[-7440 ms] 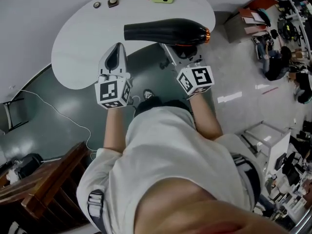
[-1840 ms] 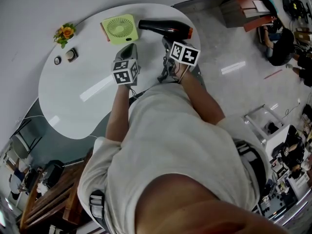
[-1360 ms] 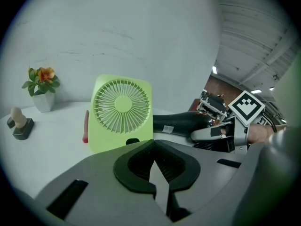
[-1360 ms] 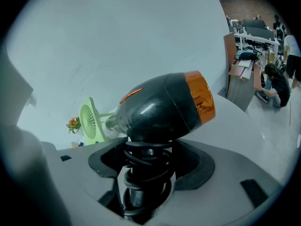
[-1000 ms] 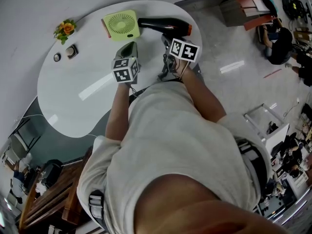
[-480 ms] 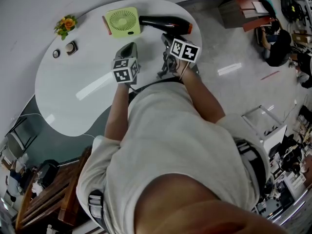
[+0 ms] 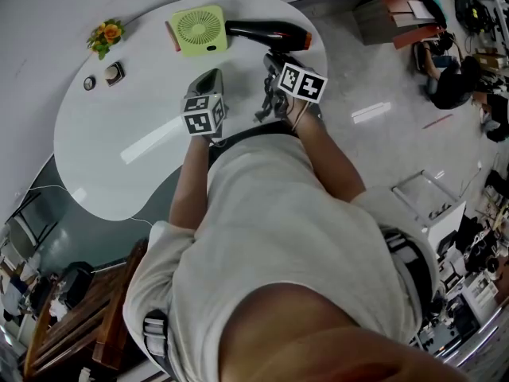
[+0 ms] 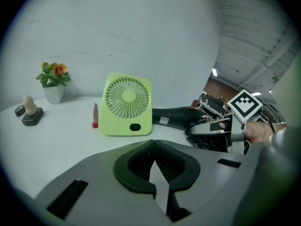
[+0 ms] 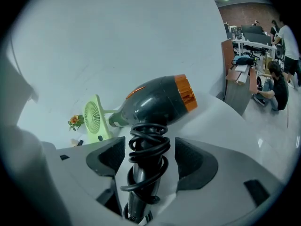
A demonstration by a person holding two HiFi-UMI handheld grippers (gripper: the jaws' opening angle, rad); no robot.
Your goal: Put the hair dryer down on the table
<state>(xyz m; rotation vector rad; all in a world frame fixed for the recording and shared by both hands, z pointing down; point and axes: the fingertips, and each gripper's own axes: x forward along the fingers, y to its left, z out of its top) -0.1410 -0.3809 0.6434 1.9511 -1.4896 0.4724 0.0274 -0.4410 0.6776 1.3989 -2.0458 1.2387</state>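
Observation:
The black hair dryer (image 7: 266, 31) with an orange nozzle ring lies on the white table (image 7: 119, 150) near its far right edge, beside a green fan. Its handle, wrapped in coiled cord (image 9: 148, 147), points back between the jaws of my right gripper (image 9: 150, 157). The pads stand apart from the handle on both sides, so that gripper (image 7: 274, 66) is open. My left gripper (image 7: 208, 76) hovers over the table to the left, shut and empty (image 8: 153, 145). The left gripper view shows the dryer (image 8: 176, 117) behind the fan.
A green square fan (image 7: 199, 29) stands just left of the dryer, with a red pen (image 8: 95, 115) beside it. A small flower pot (image 7: 105, 37) and a small dark holder (image 7: 113, 73) sit at the far left. The table edge drops to the floor at the right.
The dryer, held over the near table edge several seconds ago, now lies by the fan. Over the last second both grippers have hardly moved.

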